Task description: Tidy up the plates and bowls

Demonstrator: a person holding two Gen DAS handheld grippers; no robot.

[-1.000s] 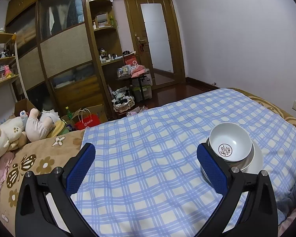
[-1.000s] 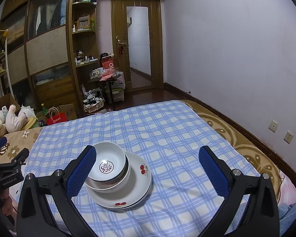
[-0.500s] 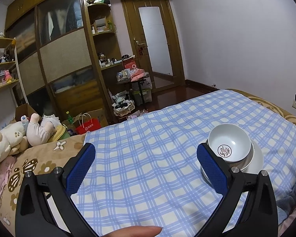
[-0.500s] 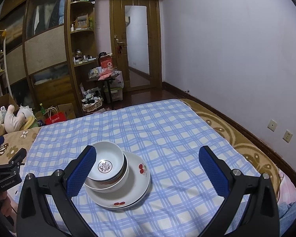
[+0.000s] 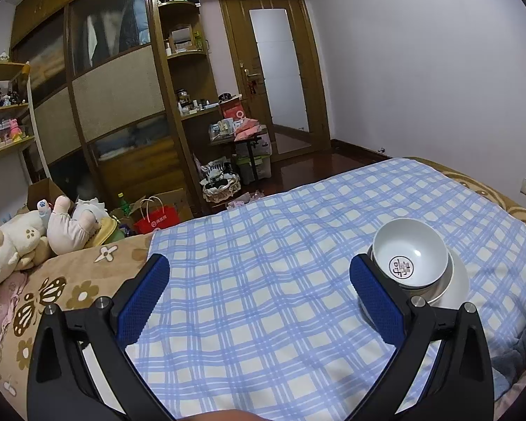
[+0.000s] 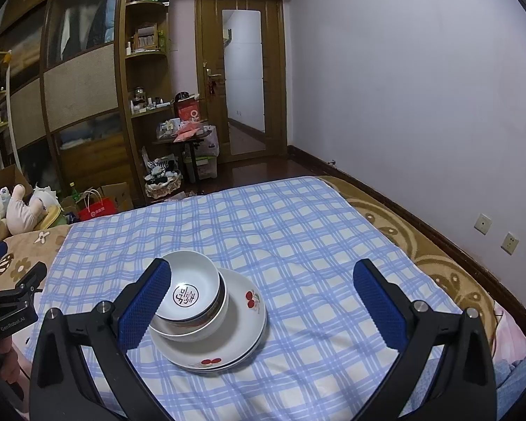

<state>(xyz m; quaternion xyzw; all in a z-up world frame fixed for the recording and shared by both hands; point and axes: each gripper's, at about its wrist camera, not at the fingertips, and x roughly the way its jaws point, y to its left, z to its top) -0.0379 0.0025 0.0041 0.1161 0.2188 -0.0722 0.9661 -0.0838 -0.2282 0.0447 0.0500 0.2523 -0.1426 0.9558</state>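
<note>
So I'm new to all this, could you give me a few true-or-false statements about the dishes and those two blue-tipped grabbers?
1. The bowls sit stacked on the cherry plate. True.
2. The right gripper is clamped on a bowl. False: it is open, holding nothing.
3. The dishes rest on a checked blue cloth. True.
4. The left gripper holds the plate. False: it is open and empty.
5. The top bowl holds soup. False: it is empty, with a round mark inside.
</note>
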